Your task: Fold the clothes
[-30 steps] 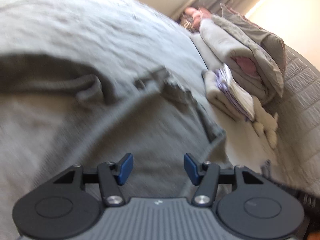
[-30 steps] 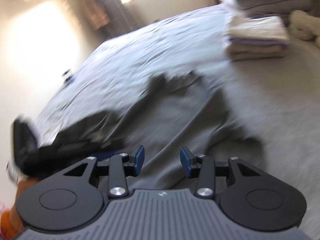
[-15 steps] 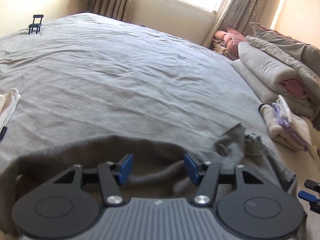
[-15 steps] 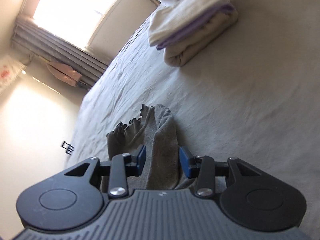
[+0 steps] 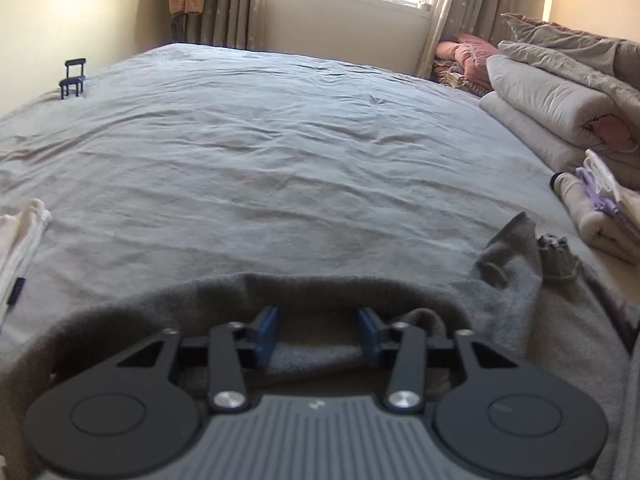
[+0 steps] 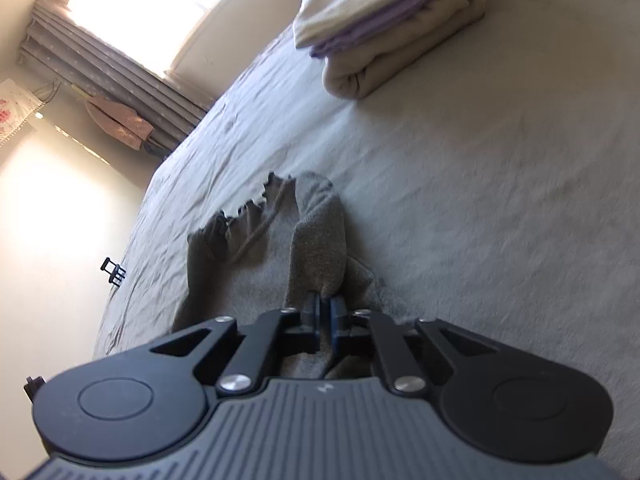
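Note:
A grey knitted garment [image 5: 512,280] lies rumpled on the bed sheet [image 5: 280,152], its near edge under my left gripper [image 5: 318,334]. The left jaws are closing, with a band of the grey fabric lying between the blue pads [image 5: 267,334], which still stand apart from it. In the right wrist view the same garment [image 6: 320,236] runs away from me as a raised fold, with a frilled edge and a cord beyond it. My right gripper [image 6: 324,316] is shut on the near end of that fold.
A folded stack of cream and lilac clothes [image 6: 384,28] sits on the bed, at the right in the left view [image 5: 600,212], with rolled quilts [image 5: 560,96] behind. White cloth [image 5: 20,240] lies at the left edge. A small black stand [image 5: 73,78] is at the far left.
Both grippers came down to the garment's near edge and settled. The right jaws closed on the fold between them. The left jaws narrowed around the fabric.

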Motion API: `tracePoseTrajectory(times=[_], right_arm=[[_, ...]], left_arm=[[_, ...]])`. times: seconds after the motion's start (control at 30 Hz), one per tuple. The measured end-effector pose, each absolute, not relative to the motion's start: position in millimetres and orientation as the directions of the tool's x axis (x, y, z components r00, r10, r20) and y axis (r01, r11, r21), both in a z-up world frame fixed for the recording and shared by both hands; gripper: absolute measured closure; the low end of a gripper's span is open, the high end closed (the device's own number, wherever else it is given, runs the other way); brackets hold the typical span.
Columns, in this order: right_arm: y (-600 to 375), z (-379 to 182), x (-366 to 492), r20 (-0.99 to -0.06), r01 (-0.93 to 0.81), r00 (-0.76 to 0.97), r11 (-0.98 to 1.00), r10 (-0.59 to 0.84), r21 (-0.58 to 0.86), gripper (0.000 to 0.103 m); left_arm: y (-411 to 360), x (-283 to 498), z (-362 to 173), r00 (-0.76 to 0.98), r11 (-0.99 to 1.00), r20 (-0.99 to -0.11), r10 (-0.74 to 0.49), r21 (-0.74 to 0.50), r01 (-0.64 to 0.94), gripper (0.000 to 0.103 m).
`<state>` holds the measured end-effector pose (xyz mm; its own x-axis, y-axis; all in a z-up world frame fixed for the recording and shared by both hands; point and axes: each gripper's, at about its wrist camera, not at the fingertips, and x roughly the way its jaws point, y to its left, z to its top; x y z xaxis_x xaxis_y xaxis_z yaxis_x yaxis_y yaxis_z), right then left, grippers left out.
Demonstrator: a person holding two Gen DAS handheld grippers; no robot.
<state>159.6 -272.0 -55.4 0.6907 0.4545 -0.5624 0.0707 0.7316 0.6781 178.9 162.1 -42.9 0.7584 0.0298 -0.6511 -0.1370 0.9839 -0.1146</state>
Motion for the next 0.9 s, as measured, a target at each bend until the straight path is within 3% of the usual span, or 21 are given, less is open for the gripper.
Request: tracePoseTrajectory(times=[0.2, 0.37, 0.43, 0.5, 0.67, 0.8, 0.9], right_arm=[[-285.4, -31.7, 157.6, -0.598, 0.084, 0.748, 0.852, 0.288, 0.516, 0.097], [-288.1, -26.5, 167.3, -0.615, 0.133, 0.788, 0.966, 0.032, 0.222, 0.098], [-291.8, -34.1, 174.4, -0.628, 0.145, 0.779, 0.974, -0.005, 0.172, 0.098], [-299.5, -36.9, 179.3, -0.641, 0.145, 0.768, 0.967, 0.024, 0.21, 0.096], [-313.0, -23.7, 180.9, -0.634, 0.114, 0.763, 0.939, 0.127, 0.325, 0.089], [-305.2, -16.0, 193.3, -0.612, 0.064, 0.774, 0.942, 0.162, 0.33, 0.066], [-301.8, -14.8, 208.6, -0.607, 0.044, 0.773, 0.939, 0.184, 0.341, 0.066]], left_arm=[[178.4, 168.1, -37.0, 0.76, 0.956, -0.65, -0.001, -0.223, -0.189, 0.065], [175.4, 166.6, -30.7, 0.769, 0.963, -0.639, 0.018, -0.195, -0.185, 0.065], [173.6, 167.5, -22.2, 0.779, 0.971, -0.626, 0.023, -0.172, -0.167, 0.064], [171.4, 169.4, -13.4, 0.79, 0.978, -0.613, 0.02, -0.153, -0.144, 0.063], [147.6, 201.5, 1.1, 0.79, 0.988, -0.603, -0.109, -0.155, 0.019, 0.046], [119.8, 241.8, -10.7, 0.726, 0.974, -0.649, -0.225, -0.179, 0.142, 0.045], [102.9, 264.5, -23.1, 0.682, 0.959, -0.674, -0.283, -0.199, 0.201, 0.045]])
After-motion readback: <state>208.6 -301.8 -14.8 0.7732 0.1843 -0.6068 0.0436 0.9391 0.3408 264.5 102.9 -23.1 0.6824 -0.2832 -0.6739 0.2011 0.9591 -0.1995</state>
